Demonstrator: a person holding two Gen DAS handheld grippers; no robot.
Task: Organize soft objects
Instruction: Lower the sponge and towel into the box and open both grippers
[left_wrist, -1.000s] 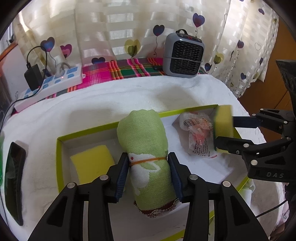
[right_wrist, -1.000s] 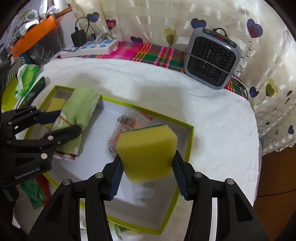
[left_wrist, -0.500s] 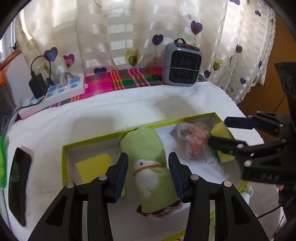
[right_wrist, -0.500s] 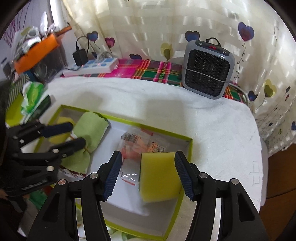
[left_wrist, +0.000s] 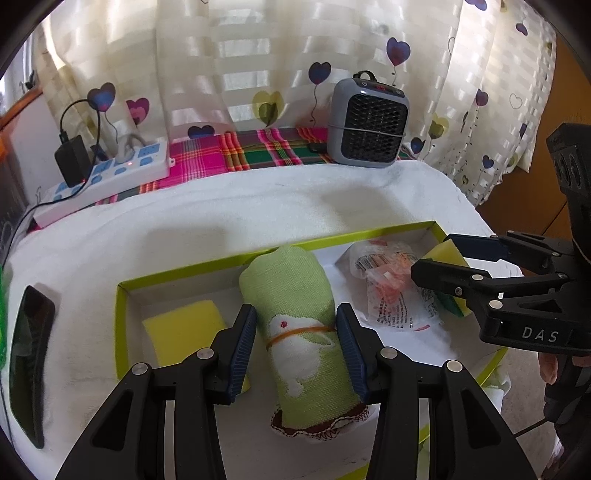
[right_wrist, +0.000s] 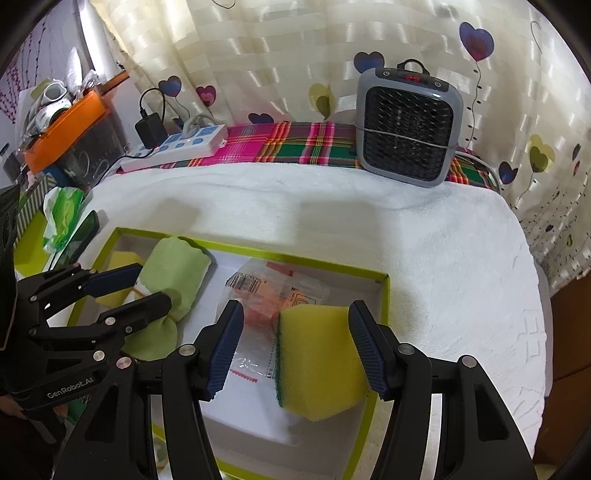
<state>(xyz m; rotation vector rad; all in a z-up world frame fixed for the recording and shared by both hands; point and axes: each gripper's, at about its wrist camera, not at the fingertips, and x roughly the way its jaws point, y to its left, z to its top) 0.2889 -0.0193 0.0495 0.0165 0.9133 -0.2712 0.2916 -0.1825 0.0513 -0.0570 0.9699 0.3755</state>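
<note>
A shallow white box with a lime-green rim (left_wrist: 192, 266) (right_wrist: 258, 254) holds the soft things. A rolled green towel (left_wrist: 299, 317) (right_wrist: 173, 273) lies in its middle. My left gripper (left_wrist: 295, 347) (right_wrist: 123, 291) is open, its jaws on either side of the towel and apart from it. A yellow sponge (left_wrist: 184, 328) lies at the box's left end. A crinkled plastic packet (left_wrist: 391, 284) (right_wrist: 266, 291) lies right of the towel. A second yellow sponge with a green backing (right_wrist: 317, 362) (left_wrist: 443, 254) leans in the right end. My right gripper (right_wrist: 295, 347) (left_wrist: 439, 254) is open around it.
A grey heater (left_wrist: 369, 122) (right_wrist: 406, 129) stands at the back on a plaid cloth. A white power strip (left_wrist: 107, 181) (right_wrist: 177, 147) lies back left. A black phone (left_wrist: 29, 354) lies left of the box, with a green bag (right_wrist: 62, 218) near it. The table's right edge (right_wrist: 532, 295) is close.
Both grippers opened and drew back. The left let go of the towel and the right let go of the sponge, which now rests in the box's right end.
</note>
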